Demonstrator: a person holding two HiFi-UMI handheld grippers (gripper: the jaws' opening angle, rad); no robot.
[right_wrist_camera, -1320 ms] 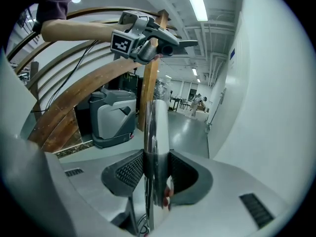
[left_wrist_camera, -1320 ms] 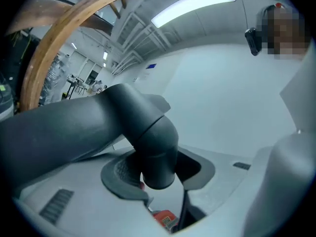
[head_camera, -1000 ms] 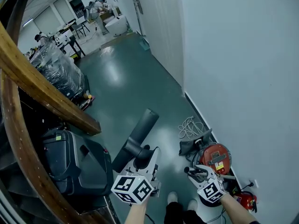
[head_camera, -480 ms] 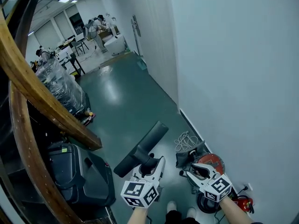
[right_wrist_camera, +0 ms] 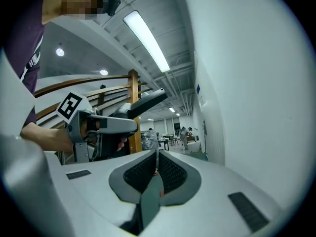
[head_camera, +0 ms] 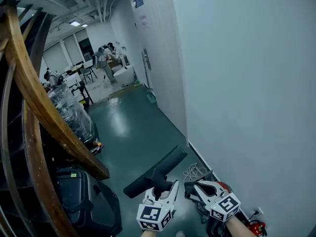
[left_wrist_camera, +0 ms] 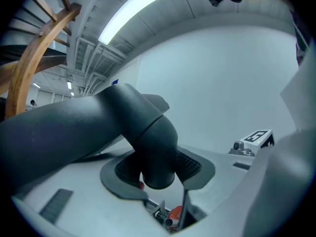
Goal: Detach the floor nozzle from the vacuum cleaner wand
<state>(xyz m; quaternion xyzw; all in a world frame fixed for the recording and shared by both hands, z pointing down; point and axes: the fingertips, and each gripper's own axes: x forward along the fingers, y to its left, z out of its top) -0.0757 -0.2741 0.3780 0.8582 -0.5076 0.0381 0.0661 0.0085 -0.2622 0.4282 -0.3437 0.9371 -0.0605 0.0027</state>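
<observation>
My left gripper (head_camera: 165,185) is shut on the neck of the black floor nozzle (head_camera: 155,171) and holds it up off the floor, its long head slanting up to the right. In the left gripper view the nozzle (left_wrist_camera: 74,132) fills the left side, and its round neck sits between the pads of the left gripper (left_wrist_camera: 158,172). No wand is attached to it. My right gripper (head_camera: 190,187) hangs just right of the nozzle; its jaws are closing, pads all but together, with nothing between them. The right gripper view shows the right gripper (right_wrist_camera: 157,169) empty and the nozzle (right_wrist_camera: 148,100) off to its left.
A white wall (head_camera: 247,107) runs close on the right. A curved wooden stair rail (head_camera: 44,112) and a black case (head_camera: 84,196) stand on the left. A coil of white cable (head_camera: 193,172) lies on the green floor by the wall. People and desks are far down the room.
Both grippers have risen, and the nozzle has gone up with the left one. The right gripper's jaws, open before, have come together. The head view has tilted up toward the room.
</observation>
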